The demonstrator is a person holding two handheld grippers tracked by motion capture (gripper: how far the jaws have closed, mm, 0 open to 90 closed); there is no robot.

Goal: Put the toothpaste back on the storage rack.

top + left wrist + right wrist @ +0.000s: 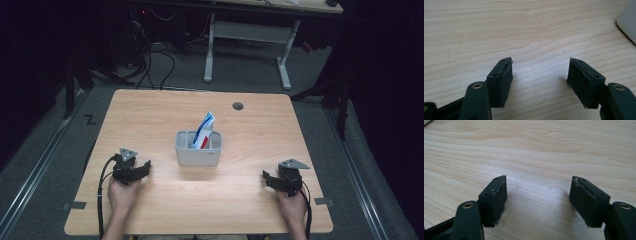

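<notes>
1. Resting both grippers on the table, I've got my left gripper and my right gripper parked low on either side, each held from behind by a hand.

2. Left jaws: spread wide, nothing between them, just bare wood grain in the gap. That leaves room to take something in without fuss.

3. Right jaws: same story, wide apart and empty, wood showing through.

4. The thing I'd reckon I'm working with, the toothpaste tube, stands tilted in the grey organizer, ahead of both jaws and between them. It leans against a divider, top poking well above the rim, which is why it stays put.

5. From the left jaws, the organizer sits just off to the right; its pale corner edges into the left gripper view.

6. From the right jaws, it's well apart to the left and forward.

7. My judgement: both grippers sit at rest, symmetric, open and clear of the tube.
</notes>
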